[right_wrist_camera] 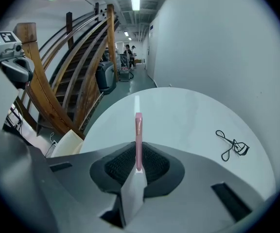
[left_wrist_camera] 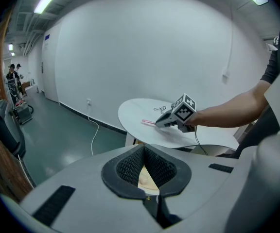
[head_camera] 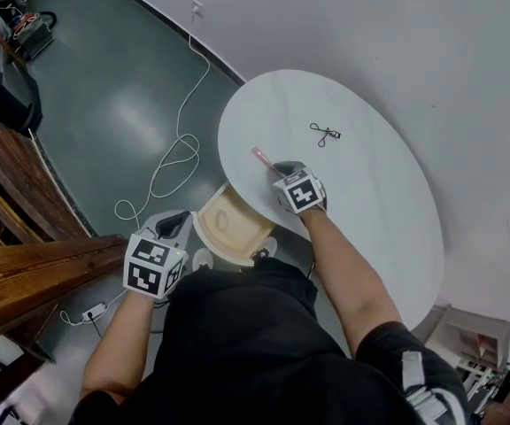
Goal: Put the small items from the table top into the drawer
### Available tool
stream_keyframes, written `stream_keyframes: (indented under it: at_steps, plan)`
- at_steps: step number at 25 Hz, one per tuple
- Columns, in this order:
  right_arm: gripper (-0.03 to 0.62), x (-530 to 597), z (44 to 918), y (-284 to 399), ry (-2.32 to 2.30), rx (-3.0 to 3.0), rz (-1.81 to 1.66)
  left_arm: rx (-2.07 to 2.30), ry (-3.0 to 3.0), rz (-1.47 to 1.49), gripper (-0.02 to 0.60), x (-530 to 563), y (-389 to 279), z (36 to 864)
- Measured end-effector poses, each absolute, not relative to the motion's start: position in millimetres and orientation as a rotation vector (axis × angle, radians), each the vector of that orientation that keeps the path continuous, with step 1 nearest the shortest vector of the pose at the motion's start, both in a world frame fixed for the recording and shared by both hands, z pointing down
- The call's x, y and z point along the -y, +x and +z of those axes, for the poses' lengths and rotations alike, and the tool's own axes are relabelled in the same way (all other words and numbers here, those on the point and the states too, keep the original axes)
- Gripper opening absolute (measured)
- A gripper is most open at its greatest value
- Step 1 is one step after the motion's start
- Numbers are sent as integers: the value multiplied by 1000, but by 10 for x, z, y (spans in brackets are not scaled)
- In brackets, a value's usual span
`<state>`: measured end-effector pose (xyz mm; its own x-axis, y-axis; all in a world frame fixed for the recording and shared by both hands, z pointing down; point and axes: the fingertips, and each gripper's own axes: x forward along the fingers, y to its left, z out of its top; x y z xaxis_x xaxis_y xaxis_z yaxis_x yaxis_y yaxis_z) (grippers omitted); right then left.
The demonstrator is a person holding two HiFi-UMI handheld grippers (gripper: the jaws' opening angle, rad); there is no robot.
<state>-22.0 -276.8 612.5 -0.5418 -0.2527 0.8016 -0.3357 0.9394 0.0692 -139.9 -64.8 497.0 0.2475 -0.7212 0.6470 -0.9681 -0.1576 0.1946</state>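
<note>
We look steeply down on a grey-green floor [head_camera: 104, 104] that meets a plain white wall [head_camera: 397, 42]. A curved wooden staircase [head_camera: 25, 264] borders the floor at the left.

The oval white table [head_camera: 370, 202] stands against the wall. Its near left edge overhangs the pulled-out drawer [head_camera: 233, 228], a pale wooden tray whose visible bottom is bare.

The person's two bare forearms reach forward, each hand carrying a marker-cubed tool.

The left gripper [head_camera: 180, 224] sits off the table, just beside the drawer's left rim. In the left gripper view its ribbed pads [left_wrist_camera: 130, 166] meet at the tips, and pale wood shows through the gap beneath them. We cannot tell whether they pinch the rim.

The right gripper [head_camera: 277, 168] is over the tabletop near the drawer side. Its jaws are closed on the pink stick [right_wrist_camera: 138, 135], which projects straight ahead from between the pads. We cannot tell whether the stick's far end touches the table.

A white cable [head_camera: 180, 149] trails in loops across the floor from a wall socket.

The black eyelash curler [head_camera: 325, 133] lies flat on the table, apart from the stick and to the right of it, nearer the wall.
</note>
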Motion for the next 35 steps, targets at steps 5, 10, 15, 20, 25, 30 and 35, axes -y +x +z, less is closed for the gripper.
stream_keyframes:
  at_steps: [5, 10, 15, 20, 25, 30, 35]
  plan:
    - [37, 2481, 6020, -135, 457, 2192, 138, 1506, 1983, 559, 17, 595, -1427, 4959]
    - [37, 2116, 6000, -36, 480, 2210, 174, 1461, 2027, 585, 15, 545, -1415, 4979]
    - [37, 1759, 5926, -64, 472, 2246, 196, 1423, 2056, 598, 17, 520, -1424, 5012]
    - [37, 1385, 5982, -118, 407, 2247, 185, 1407, 2073, 591, 17, 503, -1451, 5035]
    - [37, 998, 6199, -177, 300, 2207, 176, 1404, 2072, 578, 15, 474, -1484, 5046]
    - [37, 794, 6645, -144, 201, 2099, 162, 1403, 2068, 568, 15, 442, -1509, 5033]
    - [37, 877, 6964, -111, 206, 2011, 134, 1419, 2040, 561, 17, 380, -1539, 5073]
